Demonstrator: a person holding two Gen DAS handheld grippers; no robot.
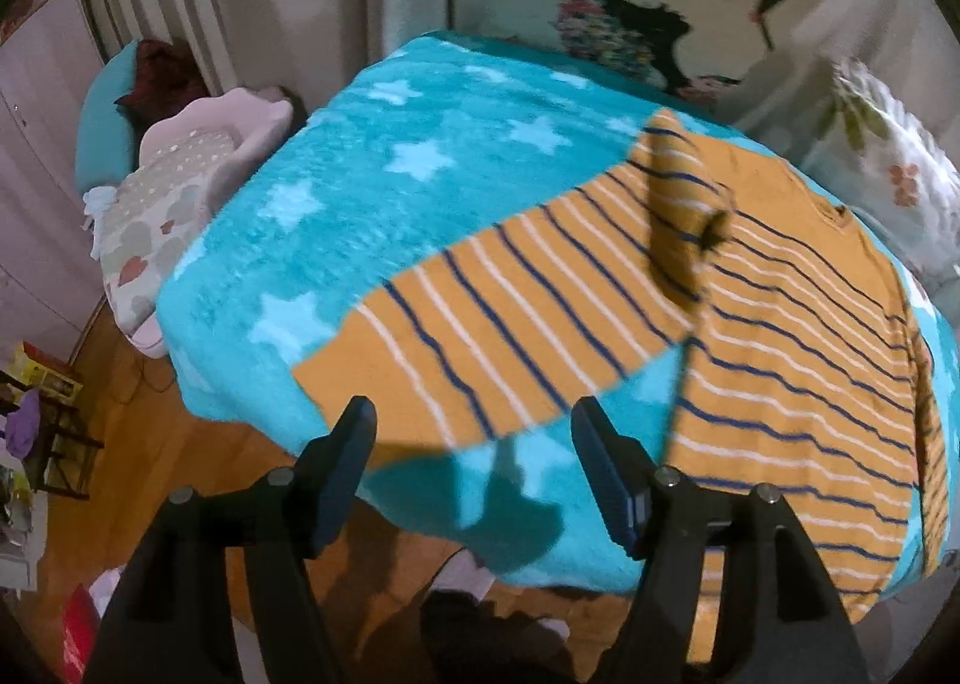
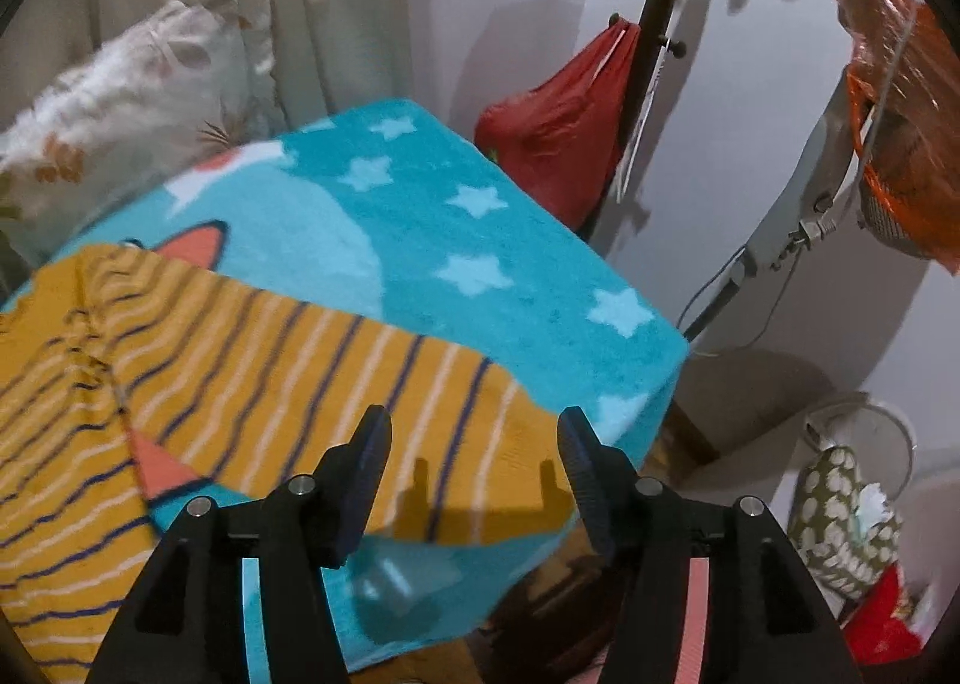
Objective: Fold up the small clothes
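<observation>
My left claw (image 1: 474, 432) hangs with its jaws apart, nothing between them, above the cuff end of the striped shirt's (image 1: 798, 360) left sleeve (image 1: 480, 324). My right claw (image 2: 474, 444) is likewise spread and empty over the right sleeve (image 2: 336, 384). The shirt lies flat on the blue star blanket (image 1: 372, 192), both sleeves outstretched, so I judge folding barely begun: sleeves and body remain to fold. The hem is cut off below, and motion blur softens the neckline and the pillows behind.
</observation>
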